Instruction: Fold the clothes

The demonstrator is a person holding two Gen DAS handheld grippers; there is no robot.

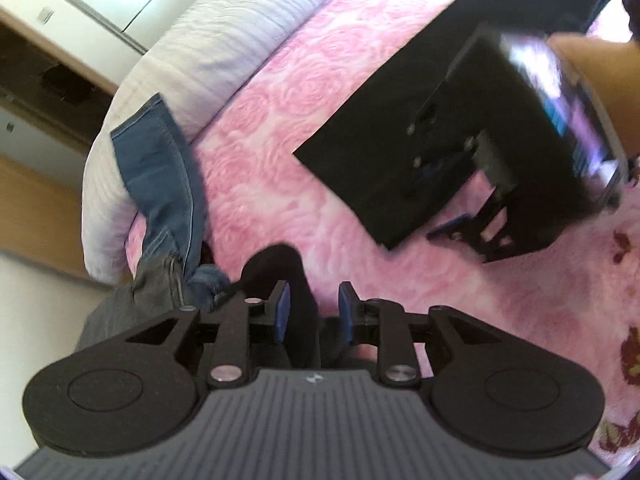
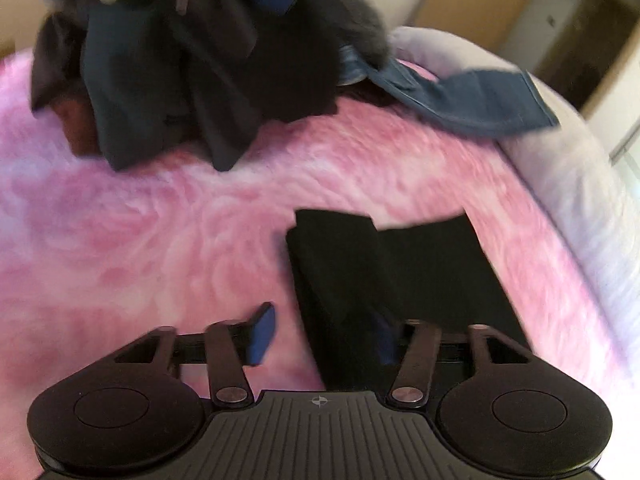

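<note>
Lying flat on the pink rose-patterned blanket [image 2: 168, 248], the folded black garment [image 2: 432, 264] has no readable label or writing — its long axis runs diagonally in the left wrist view. The right gripper [image 2: 324, 336] straddles its near edge, jaws partly apart, pads not clearly pressing. The left gripper [image 1: 314, 312] is narrowly open around dark cloth [image 1: 296, 300]; whether it pinches is unclear. Jeans [image 1: 160, 168] drape beside a pale pillow [image 1: 224, 32].

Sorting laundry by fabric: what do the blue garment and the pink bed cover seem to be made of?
The blue garment looks like denim: matte mid-blue cloth with pale stitched seams along a hem. The pink bed cover looks like plush fleece, soft and fuzzy with an embossed rose pattern; blur leaves the fibre uncertain.
</note>
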